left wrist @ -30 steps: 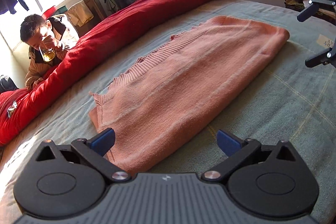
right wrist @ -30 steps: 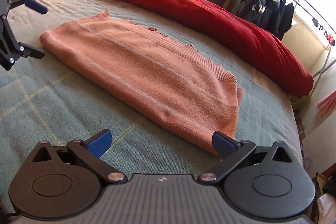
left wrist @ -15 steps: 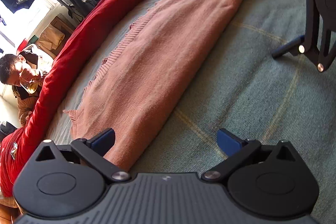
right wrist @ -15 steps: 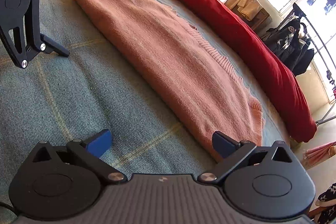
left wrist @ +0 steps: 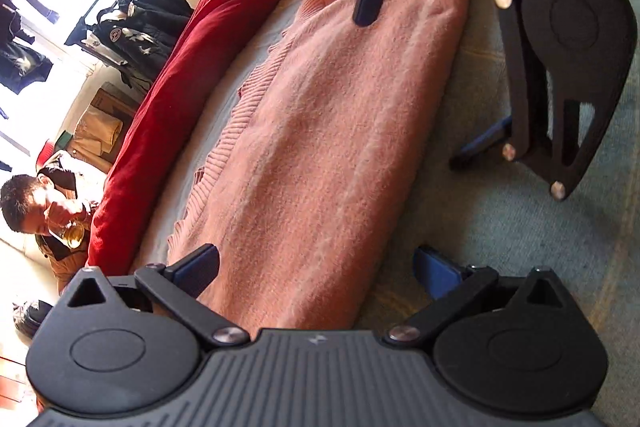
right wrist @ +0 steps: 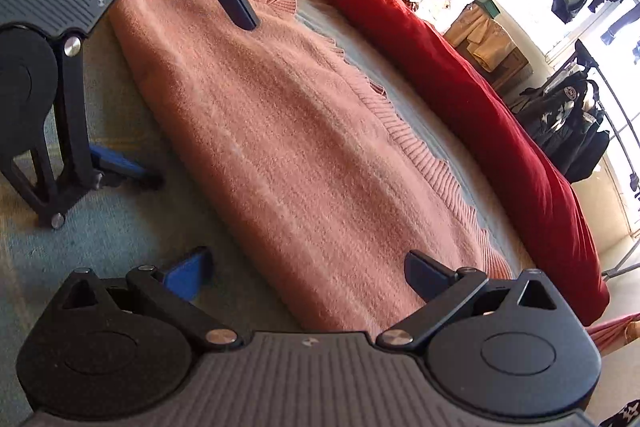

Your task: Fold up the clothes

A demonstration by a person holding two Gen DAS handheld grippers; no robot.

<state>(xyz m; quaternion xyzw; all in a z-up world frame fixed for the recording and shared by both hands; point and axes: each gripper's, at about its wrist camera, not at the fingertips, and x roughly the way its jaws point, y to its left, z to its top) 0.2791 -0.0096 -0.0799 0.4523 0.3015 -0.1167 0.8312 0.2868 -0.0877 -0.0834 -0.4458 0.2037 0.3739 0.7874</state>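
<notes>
Across the grey-green bedspread (left wrist: 540, 227) lies the pink sweater (left wrist: 320, 147), folded into one long band whose long axis runs straight from the left gripper (left wrist: 316, 267) at one short end to the right gripper (right wrist: 308, 271) at the other. Both are spread wide and hold nothing — each straddles its own end, one finger over the knit, one over bare bedspread. Neither is nearer; the next fold likely brings end to end.

No readable text is showing anywhere; a round badge on the far hanging dark jacket (left wrist: 116, 35) is appearing too small to read.
</notes>
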